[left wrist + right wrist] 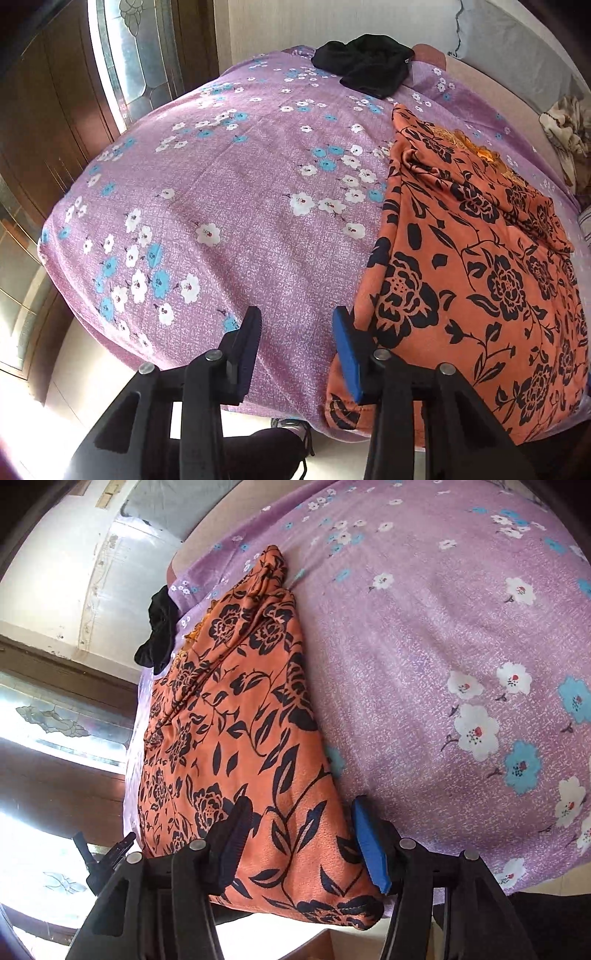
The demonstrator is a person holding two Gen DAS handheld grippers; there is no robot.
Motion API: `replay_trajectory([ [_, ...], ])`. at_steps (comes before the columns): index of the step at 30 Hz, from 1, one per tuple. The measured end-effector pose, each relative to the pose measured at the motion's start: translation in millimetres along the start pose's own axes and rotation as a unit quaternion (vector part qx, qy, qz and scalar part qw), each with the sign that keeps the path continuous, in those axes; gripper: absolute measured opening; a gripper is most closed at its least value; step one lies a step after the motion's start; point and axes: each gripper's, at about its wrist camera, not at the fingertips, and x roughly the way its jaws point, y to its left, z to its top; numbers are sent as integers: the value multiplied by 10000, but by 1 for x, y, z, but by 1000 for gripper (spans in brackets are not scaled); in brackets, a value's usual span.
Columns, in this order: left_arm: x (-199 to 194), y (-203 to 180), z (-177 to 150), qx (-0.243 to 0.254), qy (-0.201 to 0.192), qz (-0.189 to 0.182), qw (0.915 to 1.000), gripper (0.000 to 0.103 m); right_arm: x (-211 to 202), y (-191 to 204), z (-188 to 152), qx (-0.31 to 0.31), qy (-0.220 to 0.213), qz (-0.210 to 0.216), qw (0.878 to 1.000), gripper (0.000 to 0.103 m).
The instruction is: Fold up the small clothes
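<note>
A purple flowered bedsheet spreads ahead of both grippers. The orange black-flowered garment lies on it, its near corner between the spread right gripper fingers, untouched. The left gripper, jaws apart over bare sheet, has the garment just right; a black garment lies far ahead.

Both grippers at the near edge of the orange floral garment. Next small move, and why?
Probably shift the left gripper toward the orange garment: its open jaws sit over bare purple sheet, the cloth just outside one finger. The right gripper already straddles the hem, so both could then close.
</note>
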Motion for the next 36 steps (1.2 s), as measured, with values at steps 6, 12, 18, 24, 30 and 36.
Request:
replay_trajectory([
  [6, 14, -4, -5, 21, 547, -524, 9971, 48, 14, 7, -13, -278, 355, 144, 9989, 40],
  [12, 16, -31, -18, 618, 800, -993, 9899, 60, 19, 3, -11, -106, 373, 218, 9990, 40],
  [18, 16, -36, -18, 689, 824, -981, 9894, 16, 19, 11, -13, -395, 305, -52, 9987, 29],
  [24, 12, -26, -14, 566, 863, -1134, 9882, 11, 17, 32, -19, -960, 194, -484, 9940, 15],
  [30, 22, -32, -17, 699, 1176, -1108, 9844, 56, 22, 31, -18, -808, 366, -541, 9946, 29],
  [36, 17, -31, -10, 598, 1169, -1230, 9837, 8, 24, 50, -22, -1368, 350, -948, 9854, 10],
])
